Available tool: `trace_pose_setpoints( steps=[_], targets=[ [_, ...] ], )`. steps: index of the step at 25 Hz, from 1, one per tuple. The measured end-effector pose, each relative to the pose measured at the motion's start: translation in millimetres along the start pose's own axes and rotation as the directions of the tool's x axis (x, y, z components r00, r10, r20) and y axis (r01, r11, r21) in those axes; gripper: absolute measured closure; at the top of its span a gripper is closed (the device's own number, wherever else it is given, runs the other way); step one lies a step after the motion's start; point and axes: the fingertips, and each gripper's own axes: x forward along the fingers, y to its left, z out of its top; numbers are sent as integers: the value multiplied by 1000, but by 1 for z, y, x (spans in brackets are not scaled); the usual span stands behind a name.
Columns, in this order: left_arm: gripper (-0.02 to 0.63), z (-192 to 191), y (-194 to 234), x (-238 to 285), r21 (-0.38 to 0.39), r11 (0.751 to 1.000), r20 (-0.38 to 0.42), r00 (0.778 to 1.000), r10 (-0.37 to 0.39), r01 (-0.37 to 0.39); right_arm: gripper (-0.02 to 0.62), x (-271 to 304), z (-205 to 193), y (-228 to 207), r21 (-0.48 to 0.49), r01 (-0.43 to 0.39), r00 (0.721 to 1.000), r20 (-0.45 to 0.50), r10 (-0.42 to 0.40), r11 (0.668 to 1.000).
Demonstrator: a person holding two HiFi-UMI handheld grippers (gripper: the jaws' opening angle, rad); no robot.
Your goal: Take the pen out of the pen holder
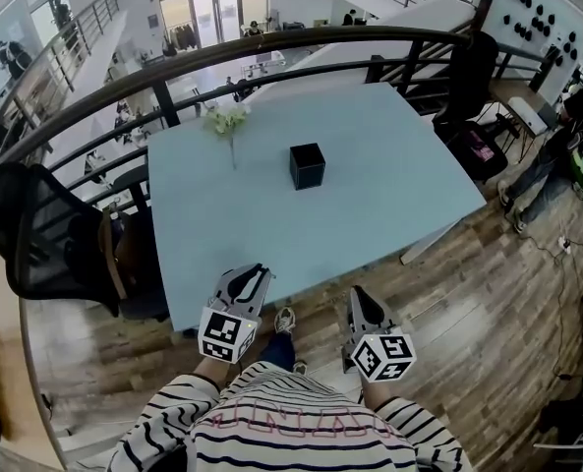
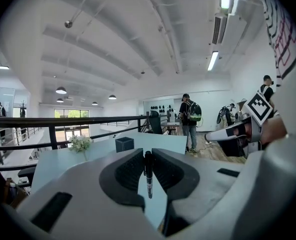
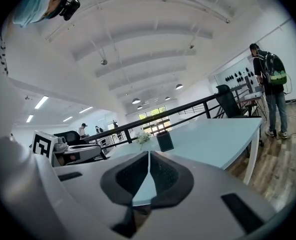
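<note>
Pale blue tabletop [image 1: 389, 195], black pen holder [image 1: 307, 165] centre frame. Pen [image 2: 148, 176] is out, pinched upright in left tongs [image 2: 148, 159]; right tongs [image 3: 148, 159] pressed together, empty. Pen's likely light, stiff, slick: grip mid-barrel.

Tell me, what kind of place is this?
Probably an open office on an upper level: a black railing overlooks a lower floor, with a pale blue table and a black office chair nearby.
</note>
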Motion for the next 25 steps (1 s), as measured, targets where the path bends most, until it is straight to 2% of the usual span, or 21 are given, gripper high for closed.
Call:
trace_pose_setpoints(
  steps=[10,25],
  targets=[
    [535,-11,-6,-11,-31,999,-17,1000,16,-16,568,-2,0,7,-66,0,1000,-13,-1,998],
    [535,-5,-15,2,-23,1000,-8,1000,19,-19,568,-2,4,-4,-65,-3,1000,1,3,998]
  ],
)
